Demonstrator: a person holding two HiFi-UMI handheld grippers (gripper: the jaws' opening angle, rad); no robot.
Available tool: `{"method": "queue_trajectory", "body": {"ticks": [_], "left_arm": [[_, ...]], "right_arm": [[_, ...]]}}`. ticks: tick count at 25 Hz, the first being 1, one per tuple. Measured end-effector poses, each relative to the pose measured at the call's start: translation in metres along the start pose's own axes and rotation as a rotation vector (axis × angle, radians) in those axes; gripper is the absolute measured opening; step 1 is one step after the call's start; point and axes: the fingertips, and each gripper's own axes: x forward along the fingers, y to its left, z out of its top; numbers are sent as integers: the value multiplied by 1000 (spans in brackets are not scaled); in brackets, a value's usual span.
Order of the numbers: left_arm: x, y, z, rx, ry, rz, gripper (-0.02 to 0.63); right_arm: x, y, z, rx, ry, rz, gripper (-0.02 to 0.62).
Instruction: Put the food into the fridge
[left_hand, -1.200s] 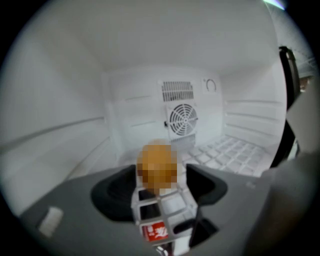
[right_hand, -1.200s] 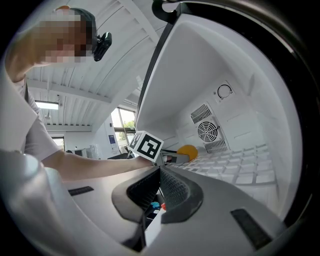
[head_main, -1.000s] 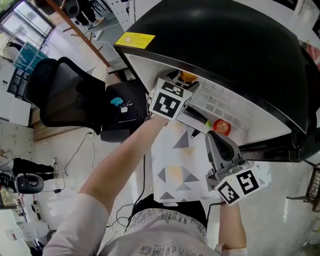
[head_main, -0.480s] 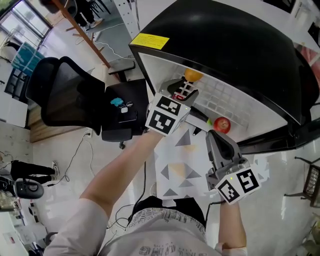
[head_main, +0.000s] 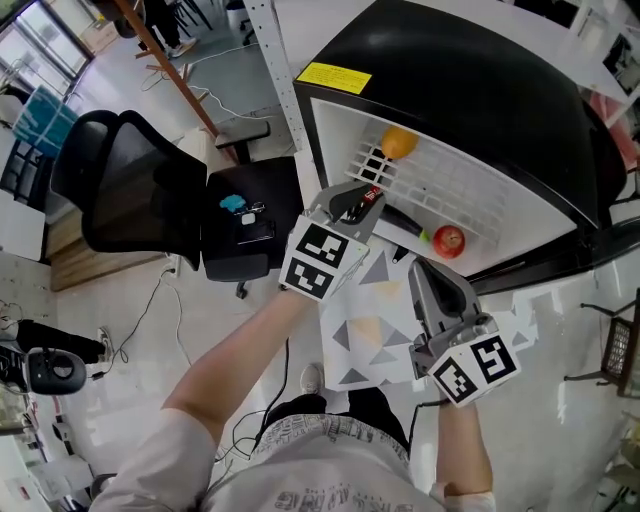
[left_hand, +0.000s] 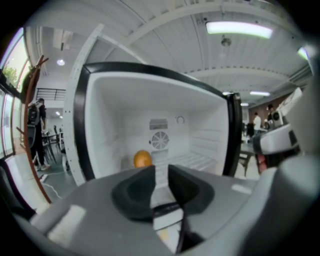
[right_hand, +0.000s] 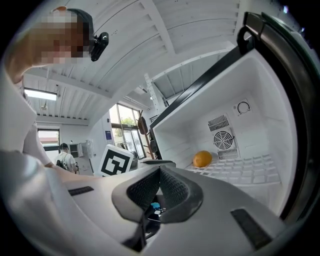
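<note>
Open before me stands a white-walled, black-framed fridge (head_main: 470, 90). My left gripper (left_hand: 161, 172), at its mouth, is closing its jaws on nothing; my right gripper (right_hand: 160, 172) is pinched together, empty. Inside the fridge, a round orange fruit (head_main: 398, 143) lies far back and a red apple (head_main: 449, 240) near the front.

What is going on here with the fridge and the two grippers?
A person holds a gripper in each hand before an open black fridge with a white interior. A round orange fruit sits on its white wire shelf, and a red apple lies near the front edge. The left gripper is closing on nothing. The right gripper is shut and empty.
</note>
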Motion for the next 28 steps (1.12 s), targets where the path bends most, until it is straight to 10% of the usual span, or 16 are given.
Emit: {"method": "queue_trajectory", "body": {"ticks": [28], "left_arm": [[-154,-13,6,42,-120,-119,8]], "right_arm": [[-24,95,12,-78,-47,-107,-8]]}}
